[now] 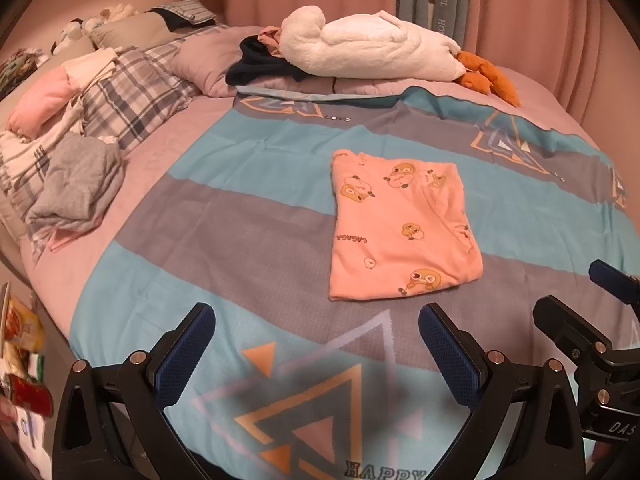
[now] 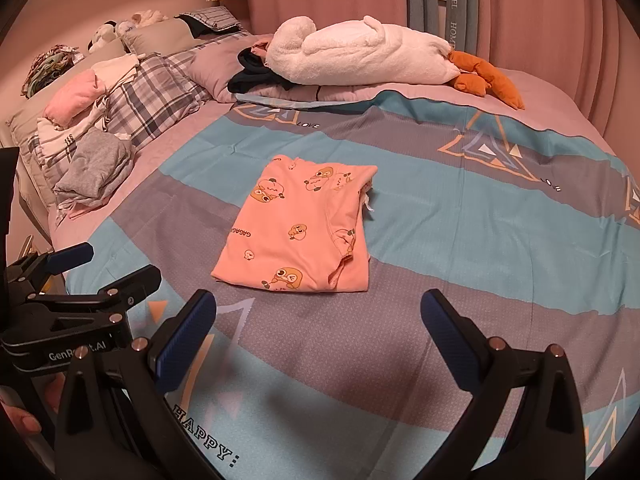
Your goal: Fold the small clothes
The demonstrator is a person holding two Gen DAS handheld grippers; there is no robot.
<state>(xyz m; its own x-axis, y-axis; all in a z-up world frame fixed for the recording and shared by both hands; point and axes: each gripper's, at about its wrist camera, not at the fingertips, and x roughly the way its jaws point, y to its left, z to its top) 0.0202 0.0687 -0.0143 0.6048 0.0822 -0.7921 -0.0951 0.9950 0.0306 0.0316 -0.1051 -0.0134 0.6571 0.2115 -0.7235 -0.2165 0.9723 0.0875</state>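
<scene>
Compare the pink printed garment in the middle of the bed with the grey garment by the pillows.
The pink printed garment lies flat, folded into a neat rectangle; the grey garment sits in a loose, rumpled heap. The pink printed garment carries cartoon figures; the grey garment looks plain. The pink one rests alone on the striped bedspread; the grey one lies on other clothes. Neither is touched by a gripper.

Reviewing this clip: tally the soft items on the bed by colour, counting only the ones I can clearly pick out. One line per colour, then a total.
Pink: 2, the folded cartoon-print garment and a bundled pink cloth.
Grey: 1, a crumpled grey garment.
White: 1, the plush goose.
Dark: 1, a dark garment beside the goose.
Total: 5.
</scene>
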